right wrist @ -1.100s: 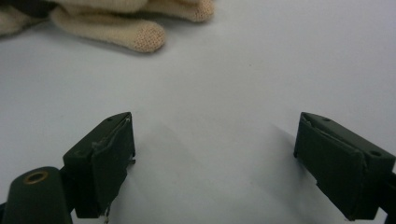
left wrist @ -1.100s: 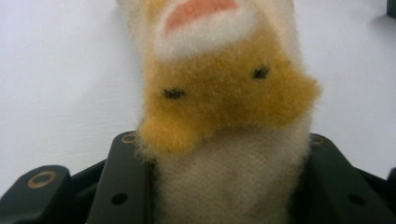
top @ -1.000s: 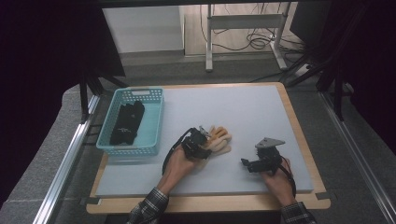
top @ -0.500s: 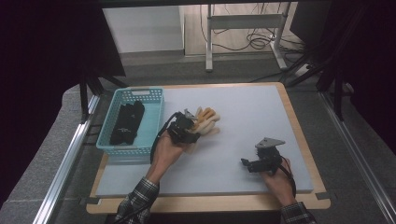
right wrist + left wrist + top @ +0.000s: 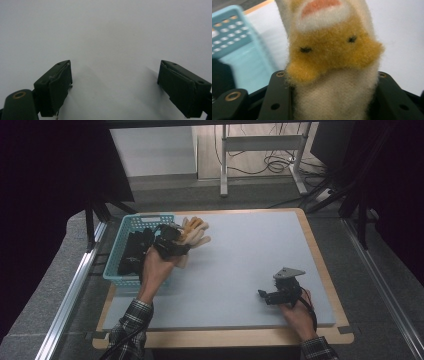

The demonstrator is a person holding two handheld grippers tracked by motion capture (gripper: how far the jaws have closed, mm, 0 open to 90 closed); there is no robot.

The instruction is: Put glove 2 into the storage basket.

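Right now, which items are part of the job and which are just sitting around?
In play, as it looks:
left gripper, shut on the plush toy
blue basket beside it, dark item inside

Idle:
right gripper, jaws open, low over the bare white board

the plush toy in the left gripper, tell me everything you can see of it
The plush toy is soft and fuzzy, orange-tan and cream, with two small dark stitched marks like eyes and a pinkish patch higher up. Its cream part is squeezed between the jaws of the left gripper, which shuts on it. In the high view it pokes out beyond the gripper, near the right rim of the light blue basket. I cannot tell whether it touches the table.
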